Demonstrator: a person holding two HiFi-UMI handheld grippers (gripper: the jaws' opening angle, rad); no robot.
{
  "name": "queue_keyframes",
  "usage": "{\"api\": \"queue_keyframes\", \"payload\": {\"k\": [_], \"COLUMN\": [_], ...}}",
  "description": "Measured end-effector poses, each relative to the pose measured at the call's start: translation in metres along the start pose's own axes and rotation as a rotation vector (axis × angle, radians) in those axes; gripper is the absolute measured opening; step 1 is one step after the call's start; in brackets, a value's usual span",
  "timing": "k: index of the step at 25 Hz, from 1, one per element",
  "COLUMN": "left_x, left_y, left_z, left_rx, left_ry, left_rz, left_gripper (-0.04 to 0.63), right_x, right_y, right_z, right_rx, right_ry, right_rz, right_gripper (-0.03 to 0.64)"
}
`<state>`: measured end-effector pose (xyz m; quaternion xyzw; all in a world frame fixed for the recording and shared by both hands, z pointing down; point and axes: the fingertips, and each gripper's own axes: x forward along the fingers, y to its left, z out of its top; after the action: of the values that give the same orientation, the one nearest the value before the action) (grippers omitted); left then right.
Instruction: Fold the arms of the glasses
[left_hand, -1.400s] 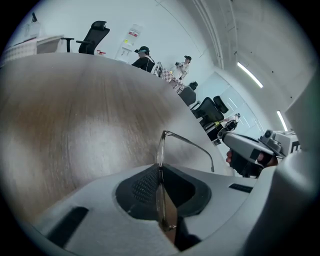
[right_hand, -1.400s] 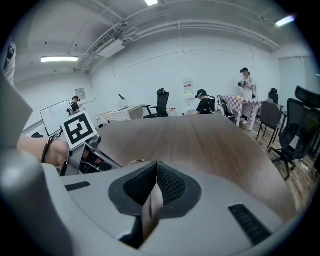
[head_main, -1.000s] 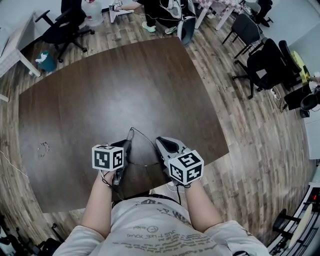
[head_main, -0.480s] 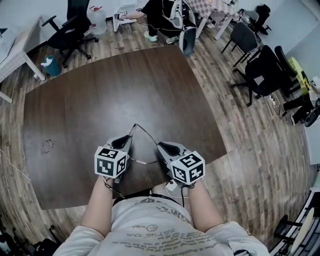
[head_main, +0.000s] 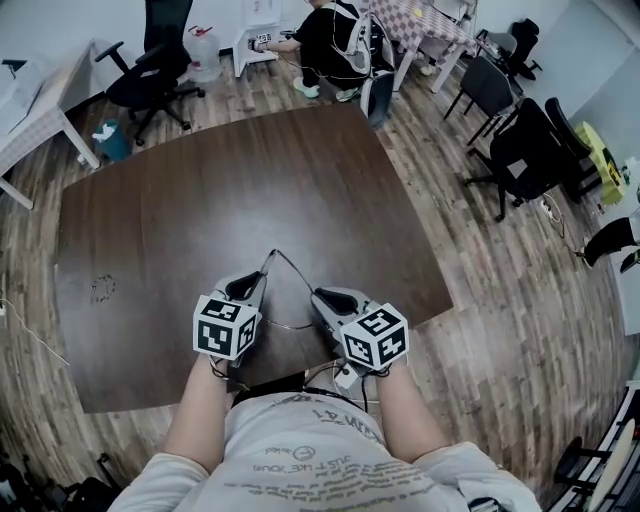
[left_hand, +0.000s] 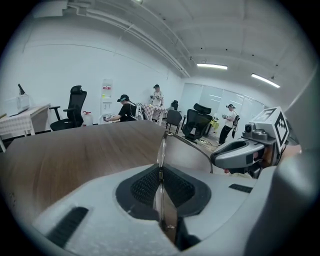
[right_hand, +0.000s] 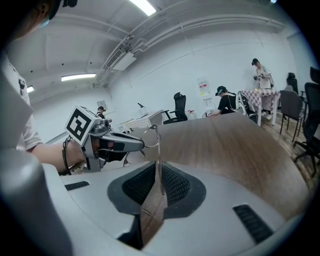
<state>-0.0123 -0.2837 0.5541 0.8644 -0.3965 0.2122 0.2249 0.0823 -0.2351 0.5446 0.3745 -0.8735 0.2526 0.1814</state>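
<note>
Thin wire-framed glasses (head_main: 287, 264) hang between both grippers above the near part of the dark wooden table (head_main: 250, 170). My left gripper (head_main: 262, 279) is shut on one side of the frame; in the left gripper view the wire (left_hand: 161, 148) runs straight up out of its pressed pads (left_hand: 145, 186). My right gripper (head_main: 318, 298) holds the other side. Its jaws are just starting to part, with the wire (right_hand: 154, 136) still pinched between them. Each gripper shows in the other's view: the right gripper (left_hand: 239, 153) and the left gripper (right_hand: 123, 143).
A small ring-shaped mark (head_main: 103, 288) lies on the table at the left. The table's near edge (head_main: 270, 378) is close below the grippers. Office chairs (head_main: 520, 140) stand to the right and at the back left (head_main: 150, 75). People sit and stand beyond the far edge (head_main: 335, 40).
My left gripper has risen and rolled, so more of its body shows beside the marker cube. The right gripper has shifted slightly. The glasses stay held between them.
</note>
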Motion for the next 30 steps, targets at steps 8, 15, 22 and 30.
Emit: {"api": "queue_keyframes", "payload": {"k": [8,15,22,30], "left_x": [-0.011,-0.016,-0.019,-0.015], "left_y": [-0.014,-0.026,-0.035,-0.048], "left_z": [0.006,0.011,0.009,0.012], "left_rx": [0.037,0.051,0.061,0.066], "left_ry": [-0.022,-0.044,-0.044,-0.051], "left_rz": [-0.006,-0.003,-0.014,-0.028], "left_gripper": [0.037,0.037,0.037,0.037], "right_x": [-0.011,-0.022,-0.019,-0.022], "right_y": [0.005,0.010,0.028,0.033], "right_z": [-0.003,-0.002,-0.011,-0.014], "right_rx": [-0.023,0.000,-0.001,0.038], "right_ry": [-0.015,-0.040,-0.005,0.005], "right_rz": [-0.044,-0.029,0.028,0.041], "right_gripper": [0.054,0.032,0.026,0.026]}}
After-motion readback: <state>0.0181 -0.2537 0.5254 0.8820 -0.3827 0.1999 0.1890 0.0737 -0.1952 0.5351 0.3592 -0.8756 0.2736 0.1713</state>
